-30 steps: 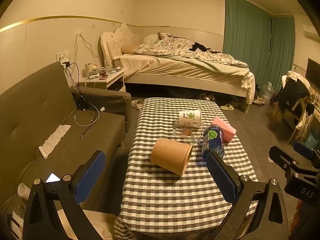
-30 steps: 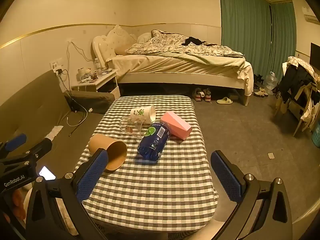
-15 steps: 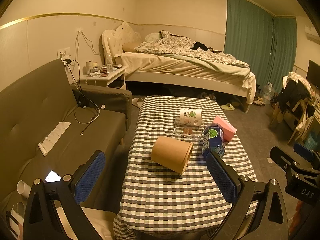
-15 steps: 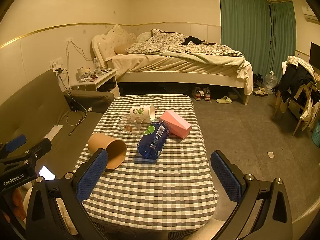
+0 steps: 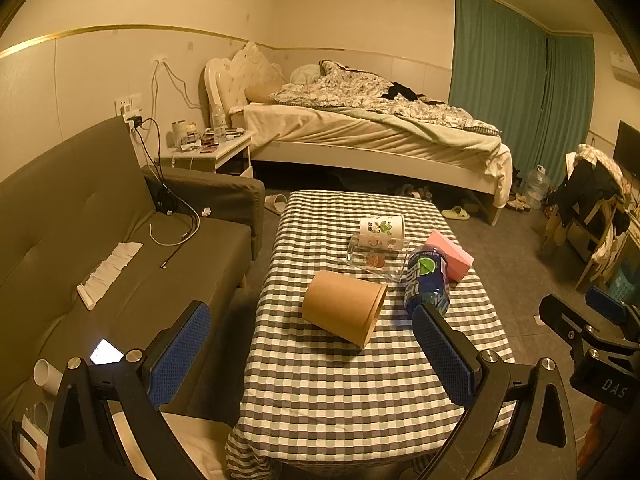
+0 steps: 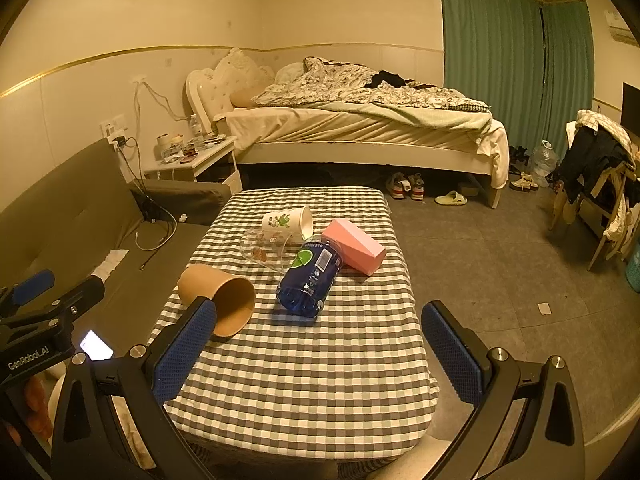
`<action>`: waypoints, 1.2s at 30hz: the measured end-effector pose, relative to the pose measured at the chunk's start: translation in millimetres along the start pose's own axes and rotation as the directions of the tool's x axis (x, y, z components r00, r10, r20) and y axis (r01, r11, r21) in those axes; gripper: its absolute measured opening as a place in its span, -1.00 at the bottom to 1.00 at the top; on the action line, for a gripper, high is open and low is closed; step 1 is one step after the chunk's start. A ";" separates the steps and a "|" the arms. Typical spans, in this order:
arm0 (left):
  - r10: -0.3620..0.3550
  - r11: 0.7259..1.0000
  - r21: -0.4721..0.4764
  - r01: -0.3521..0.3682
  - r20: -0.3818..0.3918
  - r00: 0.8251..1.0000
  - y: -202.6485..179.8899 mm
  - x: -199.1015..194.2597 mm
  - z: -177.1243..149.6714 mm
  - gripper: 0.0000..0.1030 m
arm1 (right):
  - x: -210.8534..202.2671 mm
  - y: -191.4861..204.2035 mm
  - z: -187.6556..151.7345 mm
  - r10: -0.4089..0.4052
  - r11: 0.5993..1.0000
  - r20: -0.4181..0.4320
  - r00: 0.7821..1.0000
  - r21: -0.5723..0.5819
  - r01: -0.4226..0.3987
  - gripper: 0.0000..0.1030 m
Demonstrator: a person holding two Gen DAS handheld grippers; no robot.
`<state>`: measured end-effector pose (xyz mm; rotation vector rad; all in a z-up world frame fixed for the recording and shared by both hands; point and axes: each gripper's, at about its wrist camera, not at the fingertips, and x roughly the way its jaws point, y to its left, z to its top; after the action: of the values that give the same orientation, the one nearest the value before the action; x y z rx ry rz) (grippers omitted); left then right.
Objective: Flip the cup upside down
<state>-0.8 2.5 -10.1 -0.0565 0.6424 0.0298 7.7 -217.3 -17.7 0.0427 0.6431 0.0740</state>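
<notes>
Brown cup (image 5: 344,306) lying on its side on checked table (image 5: 340,392), left gripper (image 5: 312,354) and right gripper (image 6: 316,346) both wide apart, holding nothing

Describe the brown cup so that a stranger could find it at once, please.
Find the checkered table before the bed. The brown cup lies on its side nearest the sofa, left of the blue bottle. Unlike the printed white cup behind, it is plain brown.
</notes>
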 end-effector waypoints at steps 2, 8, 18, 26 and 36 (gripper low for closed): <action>0.000 1.000 -0.001 0.000 0.000 1.000 0.0 -0.3 -0.2 1.00 | -0.2 0.3 0.1 0.002 1.000 0.000 1.000 0.000 -0.002 0.99; 0.001 1.000 0.000 -0.001 0.001 1.000 0.3 -0.1 -0.3 1.00 | 0.2 0.9 -1.6 0.006 1.000 0.003 1.000 -0.002 -0.006 0.99; 0.000 1.000 0.001 0.000 0.001 1.000 0.4 0.0 -0.4 1.00 | 1.5 1.7 -1.6 0.009 1.000 0.004 1.000 -0.003 -0.009 0.99; -0.001 1.000 0.002 0.001 0.001 1.000 0.5 0.0 -0.2 1.00 | 0.9 3.3 -0.2 0.012 1.000 0.005 1.000 -0.008 -0.012 0.99; 0.002 1.000 0.000 -0.002 0.000 1.000 1.7 -0.5 -0.1 1.00 | 1.7 3.3 2.5 0.022 1.000 0.005 1.000 -0.016 -0.022 0.99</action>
<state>-1.3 4.2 -10.0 -0.0559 0.6423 0.0319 10.4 -213.9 -16.6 0.0342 0.6373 0.1001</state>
